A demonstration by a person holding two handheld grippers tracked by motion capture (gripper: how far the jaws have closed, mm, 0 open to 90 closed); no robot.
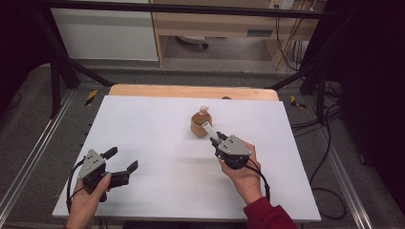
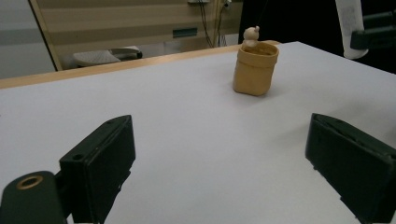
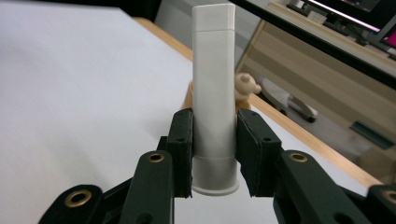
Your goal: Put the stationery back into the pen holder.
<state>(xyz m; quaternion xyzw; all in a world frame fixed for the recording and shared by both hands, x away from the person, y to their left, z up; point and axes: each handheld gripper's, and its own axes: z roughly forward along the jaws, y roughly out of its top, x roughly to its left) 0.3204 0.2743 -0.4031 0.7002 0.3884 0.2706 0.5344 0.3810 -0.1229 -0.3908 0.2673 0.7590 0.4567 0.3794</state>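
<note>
A: Where is the tube (image 3: pixel 213 93)?
B: Clamped in the right tool (image 3: pixel 214 149), just by the cup (image 1: pixel 201 125) on the tabletop (image 1: pixel 157 143). The left tool (image 2: pixel 219 172) is wide apart, empty.
A: What could go wrong?
B: The tube might bump the cup and tip it.

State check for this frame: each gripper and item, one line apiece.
left gripper: open, holding nothing, low over the white table.
right gripper: shut on the white tube.
white tube: clamped between the jaws, off the table.
tan cup: upright on the table, small figure at its rim.
</note>
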